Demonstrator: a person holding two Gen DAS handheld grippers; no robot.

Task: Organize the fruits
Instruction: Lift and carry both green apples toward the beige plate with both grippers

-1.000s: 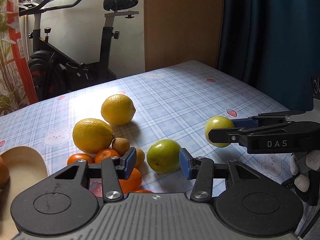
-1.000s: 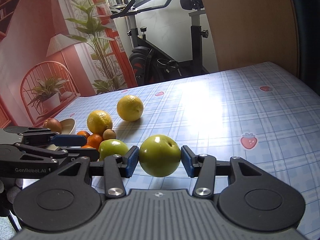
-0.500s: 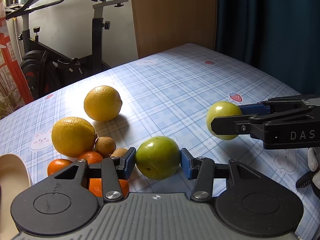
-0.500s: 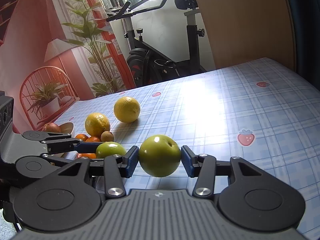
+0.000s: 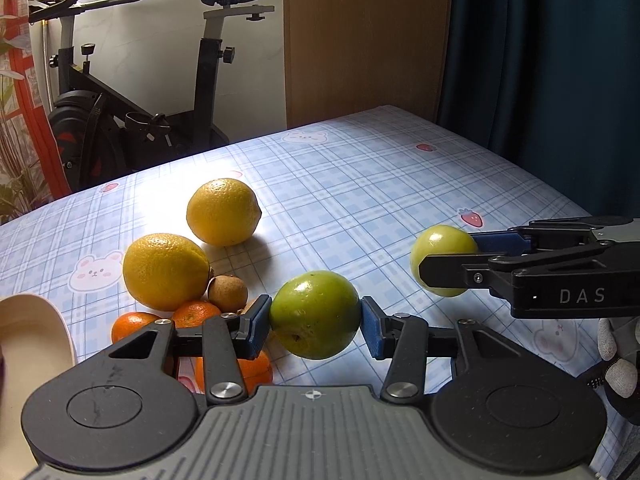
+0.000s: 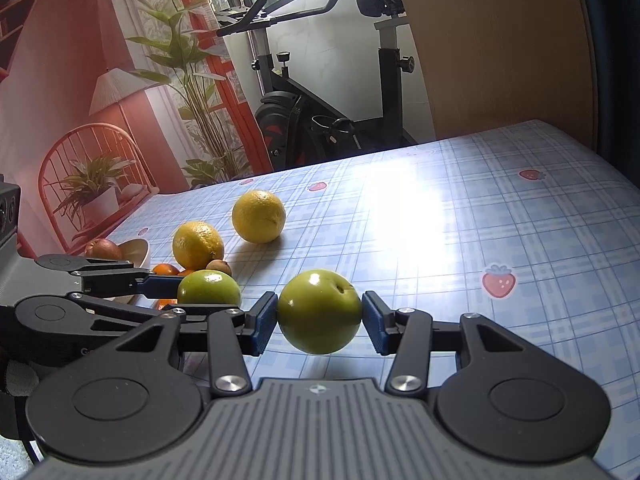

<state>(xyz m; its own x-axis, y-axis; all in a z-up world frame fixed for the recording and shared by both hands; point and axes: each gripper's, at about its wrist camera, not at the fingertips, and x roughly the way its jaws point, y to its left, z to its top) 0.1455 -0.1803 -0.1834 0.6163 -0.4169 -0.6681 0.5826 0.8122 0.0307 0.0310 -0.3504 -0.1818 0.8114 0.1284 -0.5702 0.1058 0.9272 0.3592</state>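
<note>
My left gripper (image 5: 315,322) is shut on a green apple (image 5: 315,314) and holds it just above the tablecloth. My right gripper (image 6: 320,318) is shut on a second green apple (image 6: 319,311), also lifted; it shows to the right in the left wrist view (image 5: 442,258). The left gripper's apple shows in the right wrist view (image 6: 209,289). Two lemons (image 5: 223,211) (image 5: 165,271), a small brown fruit (image 5: 227,293) and several mandarins (image 5: 195,314) lie in a cluster left of the apples.
A cream bowl (image 5: 36,332) stands at the left edge of the blue checked tablecloth (image 5: 360,184); in the right wrist view it (image 6: 138,250) holds a reddish-brown fruit (image 6: 103,249). An exercise bike (image 5: 120,120) and wooden panel stand beyond the table's far edge.
My left gripper has closed on the green apple and lifted it off the cloth. My right gripper has kept its hold on its apple and stayed nearly still.
</note>
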